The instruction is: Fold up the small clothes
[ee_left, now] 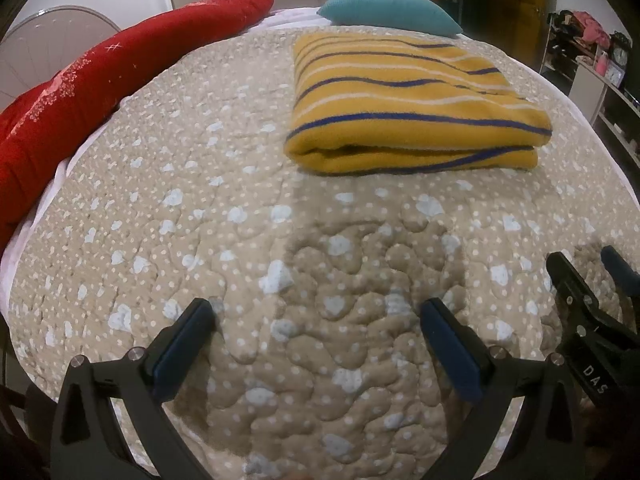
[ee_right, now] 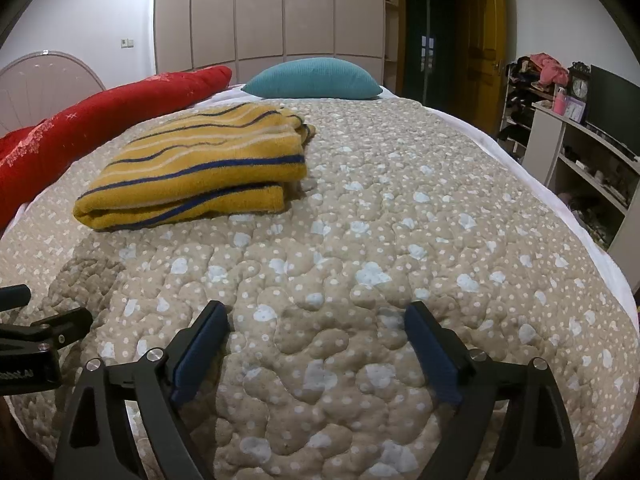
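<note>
- Folded striped garment (ee_left: 416, 100) on quilted bedspread (ee_left: 200, 200), well ahead of both grippers.
- Behind garment, pillow (ee_left: 388, 14).
- Along bedspread's left edge, long bolster (ee_left: 100, 92).
- Right of bed, shelving unit (ee_right: 592, 160).

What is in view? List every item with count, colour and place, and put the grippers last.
Folded garment: 1, mustard yellow with blue and white stripes, lying on the quilt ahead of both grippers.
Quilt: 1, beige with white dots and pale blue patches, covering the bed.
Pillow: 1, teal, at the far end of the bed.
Red bedding: 1 long roll, red with pale pattern, along the bed's left edge.
Wardrobe: 1, beige, against the far wall.
Shelf unit: 1, pale, right of the bed, holding a clock and clutter.
Door: 1, yellow-brown, far right corner.
Left gripper: 1, black with blue pads, open over the quilt.
Right gripper: 1, same colours, open over the quilt.
</note>
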